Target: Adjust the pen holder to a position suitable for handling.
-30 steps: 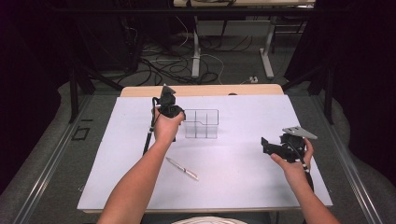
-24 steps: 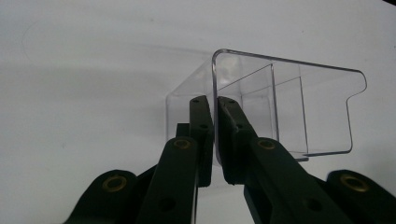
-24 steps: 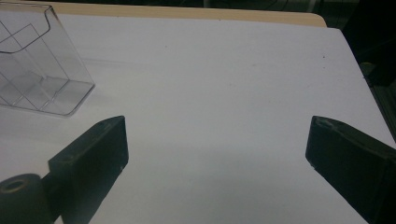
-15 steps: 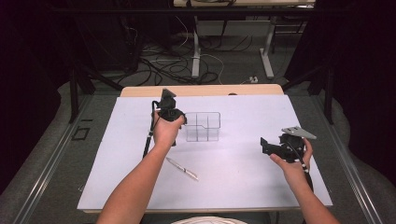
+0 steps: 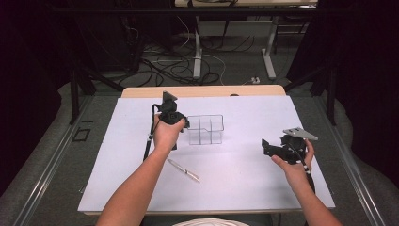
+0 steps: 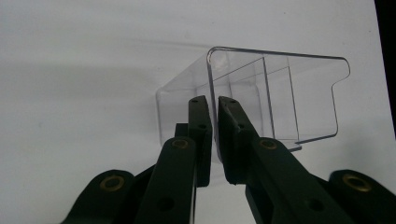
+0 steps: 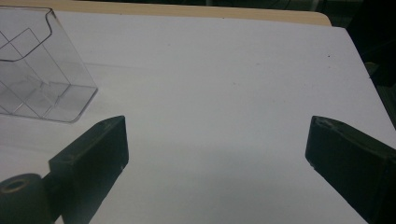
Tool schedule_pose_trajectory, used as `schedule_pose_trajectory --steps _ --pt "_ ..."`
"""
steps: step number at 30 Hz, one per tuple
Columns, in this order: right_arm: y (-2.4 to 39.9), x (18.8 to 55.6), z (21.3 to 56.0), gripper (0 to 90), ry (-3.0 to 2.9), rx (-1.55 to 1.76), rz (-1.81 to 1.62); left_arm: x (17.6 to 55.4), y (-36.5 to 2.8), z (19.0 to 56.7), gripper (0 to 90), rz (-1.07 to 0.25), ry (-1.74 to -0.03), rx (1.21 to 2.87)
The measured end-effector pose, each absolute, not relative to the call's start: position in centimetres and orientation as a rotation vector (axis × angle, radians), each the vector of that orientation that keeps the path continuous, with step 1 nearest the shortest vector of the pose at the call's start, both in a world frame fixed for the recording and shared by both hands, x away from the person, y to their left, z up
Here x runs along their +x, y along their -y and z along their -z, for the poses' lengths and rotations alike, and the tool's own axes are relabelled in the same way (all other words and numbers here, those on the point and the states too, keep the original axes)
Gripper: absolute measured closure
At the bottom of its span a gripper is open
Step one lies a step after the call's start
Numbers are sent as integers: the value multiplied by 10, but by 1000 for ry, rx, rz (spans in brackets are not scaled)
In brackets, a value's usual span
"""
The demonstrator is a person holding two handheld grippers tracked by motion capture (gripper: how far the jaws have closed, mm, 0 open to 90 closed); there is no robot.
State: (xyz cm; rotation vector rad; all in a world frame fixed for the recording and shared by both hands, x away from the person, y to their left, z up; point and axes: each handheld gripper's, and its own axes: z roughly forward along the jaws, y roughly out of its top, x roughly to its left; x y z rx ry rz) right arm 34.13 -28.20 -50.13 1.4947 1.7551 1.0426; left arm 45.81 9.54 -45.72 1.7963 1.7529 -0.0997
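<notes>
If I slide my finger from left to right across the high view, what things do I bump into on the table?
Left gripper shut on a wall of the clear plastic box with compartments → slim silver pen lying on the white table → the clear box itself → right gripper, open.

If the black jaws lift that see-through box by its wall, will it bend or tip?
The clear box looks like thin, hard plastic, so it probably stays stiff. It seems light, so it should lift easily. The left gripper pinches one side wall, so the box may tilt, and smooth plastic might slip.

One clear organizer (image 5: 205, 129), one pen (image 5: 183, 170), two hand-held grippers.
</notes>
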Motion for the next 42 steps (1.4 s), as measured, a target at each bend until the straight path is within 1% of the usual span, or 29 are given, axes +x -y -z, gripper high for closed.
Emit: schedule_pose_trajectory --steps 18,24,31,32,35,40,41,42 --pt "281 341 501 56 -1773 1493 -1046 457 -98 457 821 79 -1697 1801" --pt "281 341 501 56 -1773 1494 -1045 456 -101 456 766 76 -1671 1804" --pt "281 341 501 56 -1769 1498 -1047 453 -106 451 660 46 -1622 1800" --pt "281 340 501 56 -1769 1499 -1041 453 -107 451 632 36 -1611 1802" --pt "280 340 501 56 -1769 1499 -1042 451 -110 450 616 31 -1595 1797" --pt "280 340 501 57 -1772 1495 -1041 448 -114 448 563 -9 -1555 1802" --pt "280 340 501 57 -1772 1493 -1039 447 -114 448 536 -26 -1549 1796" --pt "280 340 501 57 -1772 1493 -1039 446 -114 448 536 -44 -1527 1802"
